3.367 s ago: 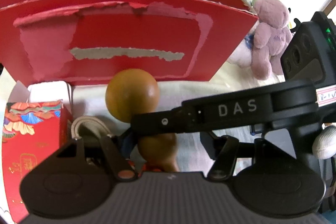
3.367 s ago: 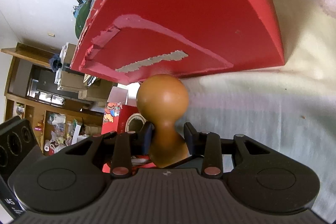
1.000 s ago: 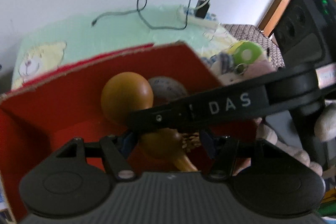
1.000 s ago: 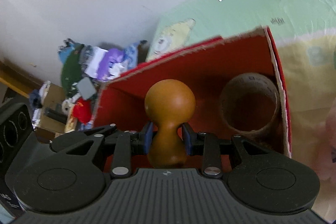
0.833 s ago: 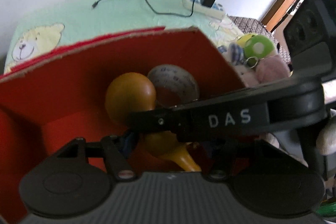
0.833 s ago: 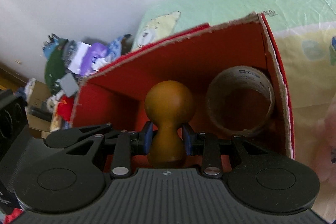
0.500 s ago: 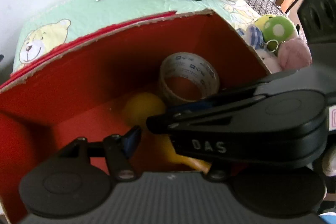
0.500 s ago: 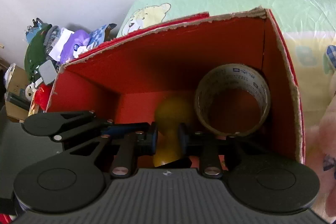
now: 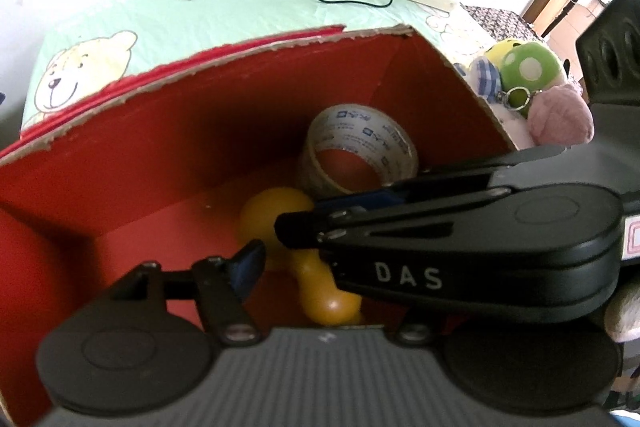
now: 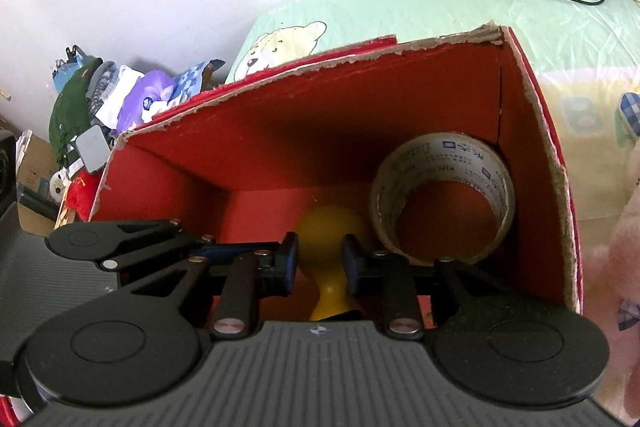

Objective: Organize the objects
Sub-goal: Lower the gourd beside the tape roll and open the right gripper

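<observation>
Gourd [image 10: 329,227] now down inside red box [image 10: 532,131], right claw [image 10: 318,263] apart, left claw's state unclear.

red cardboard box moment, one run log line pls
right gripper: open | yellow gourd-shaped wooden toy: lying in red cardboard box | beside tape roll

Both wrist views down into box [image 9: 120,163]

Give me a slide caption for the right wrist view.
Right gripper, jaws apart, straddles the yellow gourd beside a tape roll inside the red box.
</observation>
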The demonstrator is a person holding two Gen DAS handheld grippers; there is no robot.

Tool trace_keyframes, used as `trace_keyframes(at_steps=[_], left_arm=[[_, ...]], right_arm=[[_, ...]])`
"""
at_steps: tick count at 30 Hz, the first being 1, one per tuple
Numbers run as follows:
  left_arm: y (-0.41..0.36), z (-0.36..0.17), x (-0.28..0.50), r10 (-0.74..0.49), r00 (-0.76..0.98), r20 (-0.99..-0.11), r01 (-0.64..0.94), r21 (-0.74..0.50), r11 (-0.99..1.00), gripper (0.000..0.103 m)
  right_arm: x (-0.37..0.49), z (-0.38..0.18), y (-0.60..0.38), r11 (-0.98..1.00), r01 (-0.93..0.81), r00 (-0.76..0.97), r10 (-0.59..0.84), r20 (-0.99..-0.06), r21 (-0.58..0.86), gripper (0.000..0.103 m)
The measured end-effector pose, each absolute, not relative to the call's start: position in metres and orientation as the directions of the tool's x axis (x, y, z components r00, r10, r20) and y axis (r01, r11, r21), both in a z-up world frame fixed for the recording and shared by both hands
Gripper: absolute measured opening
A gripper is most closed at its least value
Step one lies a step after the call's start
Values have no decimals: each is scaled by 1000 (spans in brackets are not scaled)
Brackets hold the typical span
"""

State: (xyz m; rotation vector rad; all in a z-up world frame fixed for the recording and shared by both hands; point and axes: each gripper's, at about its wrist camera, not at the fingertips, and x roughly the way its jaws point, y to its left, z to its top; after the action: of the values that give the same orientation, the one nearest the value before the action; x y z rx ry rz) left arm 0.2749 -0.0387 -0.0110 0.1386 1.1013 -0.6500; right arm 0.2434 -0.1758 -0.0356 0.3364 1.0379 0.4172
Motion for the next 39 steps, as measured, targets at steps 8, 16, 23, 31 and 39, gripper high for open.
trace_keyframes(at_steps=[8,16,23,31,39], left_arm=[[-39,-10,273,-407,314,-858,550,-185,814,64],[-39,-9,272,-384,340,-858,543,-154,825,66],[-40,-10,272,-376,345,-860,541,-144,828,66],[-40,-10,273,-362,347,-865,536,-134,834,69],[-41,-10,273,-344,349,-872,528,-120,841,72]], right_arm=[[243,-34,-174,871,-177,451,485,-749,458,27],[244,-34,-171,872,-176,456,483,-748,456,27],[245,-34,-171,876,-171,456,477,-752,452,27],[246,-34,-170,879,-167,456,470,-756,447,26],[247,-35,-169,884,-161,455,461,-761,439,26]])
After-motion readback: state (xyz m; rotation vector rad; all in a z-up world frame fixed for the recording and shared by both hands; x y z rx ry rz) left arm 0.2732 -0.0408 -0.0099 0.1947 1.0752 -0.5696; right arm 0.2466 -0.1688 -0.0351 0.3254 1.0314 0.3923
